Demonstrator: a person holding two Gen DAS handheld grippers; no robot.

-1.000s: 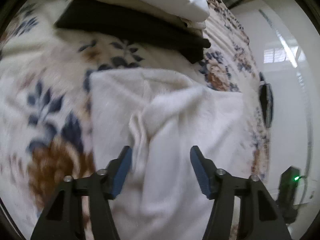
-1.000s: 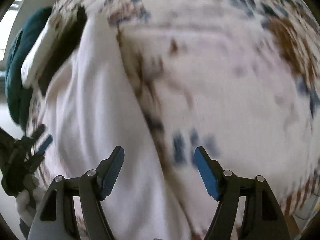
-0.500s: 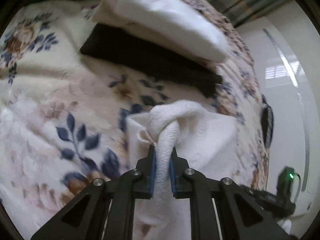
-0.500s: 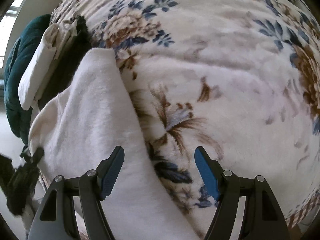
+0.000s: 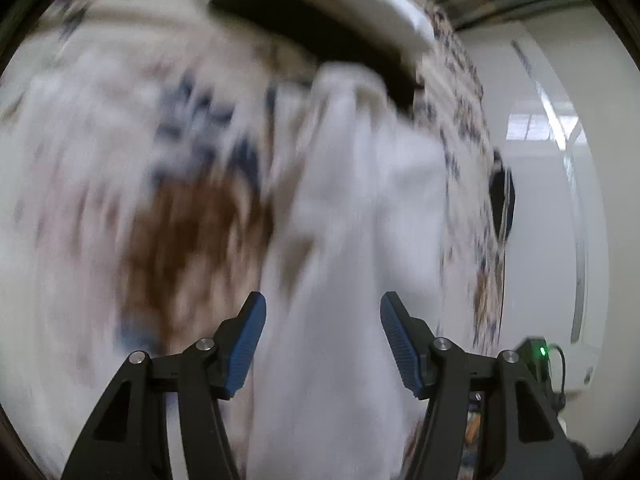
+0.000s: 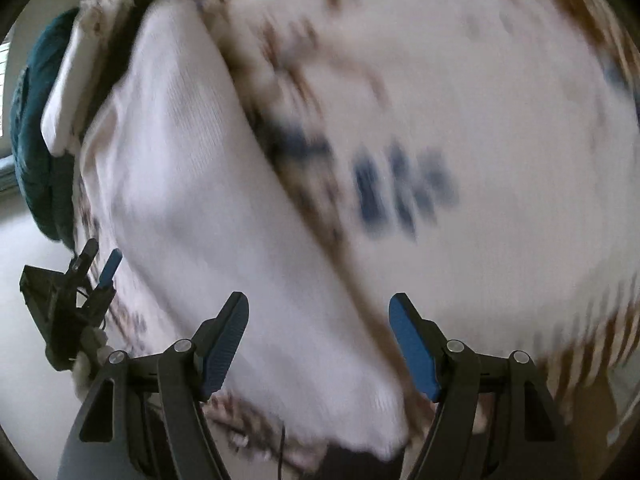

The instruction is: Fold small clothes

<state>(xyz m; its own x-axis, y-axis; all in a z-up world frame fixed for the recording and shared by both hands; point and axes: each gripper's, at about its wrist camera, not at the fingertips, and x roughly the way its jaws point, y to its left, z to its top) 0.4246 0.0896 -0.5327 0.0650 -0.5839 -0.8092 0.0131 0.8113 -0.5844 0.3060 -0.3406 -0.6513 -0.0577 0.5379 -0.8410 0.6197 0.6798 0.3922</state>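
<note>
Garment (image 6: 208, 208) lies lengthwise away between parted fingers (image 6: 222, 344).

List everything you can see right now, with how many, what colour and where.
white garment: one, white, lying on the blanket, ahead of both grippers
blanket: one, cream with blue and brown flowers, under everything
folded clothes: a stack, white over black, beyond the garment
teal fabric: one, dark teal, at the blanket's edge past the stack
left gripper: open, empty, blue pads
right gripper: open, empty, blue pads
</note>
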